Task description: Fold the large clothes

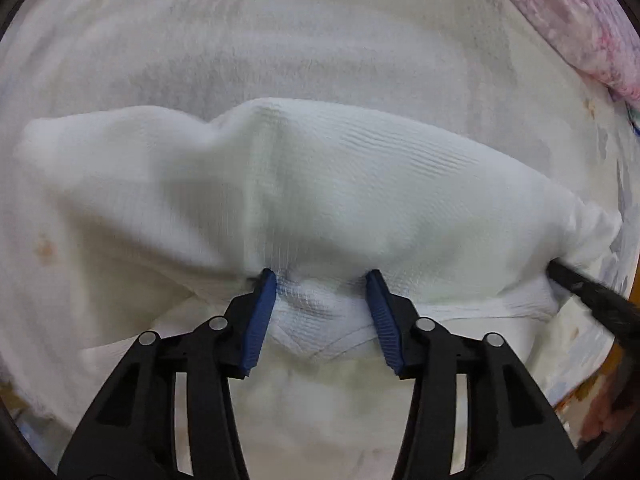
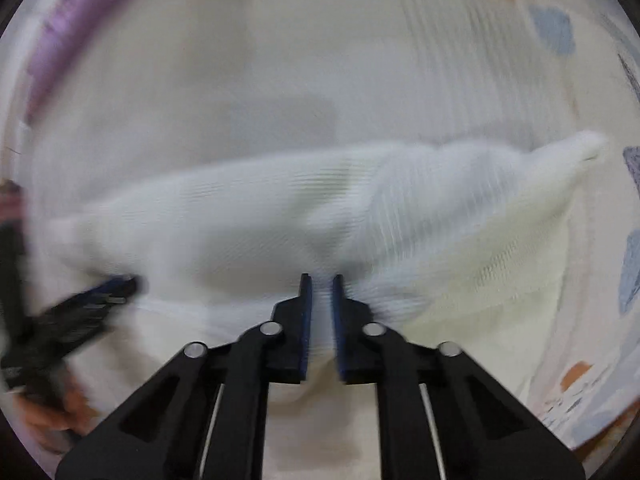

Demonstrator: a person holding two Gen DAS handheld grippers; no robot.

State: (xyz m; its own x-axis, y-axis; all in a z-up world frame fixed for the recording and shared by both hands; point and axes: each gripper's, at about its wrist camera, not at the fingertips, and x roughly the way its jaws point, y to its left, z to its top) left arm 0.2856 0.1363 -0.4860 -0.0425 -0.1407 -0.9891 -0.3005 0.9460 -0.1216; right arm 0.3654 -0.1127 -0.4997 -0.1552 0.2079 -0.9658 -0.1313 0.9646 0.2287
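A large white ribbed garment (image 1: 320, 184) lies spread out, with a raised fold running across it; it also shows in the right wrist view (image 2: 280, 208). My left gripper (image 1: 321, 280) is open, its blue pads on either side of a bunched edge of the garment. My right gripper (image 2: 320, 284) is shut on a fold of the garment's edge, with a narrow strip of cloth between the pads. The right gripper shows at the right edge of the left wrist view (image 1: 592, 292). The left gripper shows blurred at the left of the right wrist view (image 2: 120, 286).
The garment rests on a pale patterned sheet (image 2: 592, 384) with blue and orange shapes. A pink and purple floral cloth (image 1: 580, 20) lies along the far right of the left wrist view, and shows purple at the top left of the right wrist view (image 2: 68, 32).
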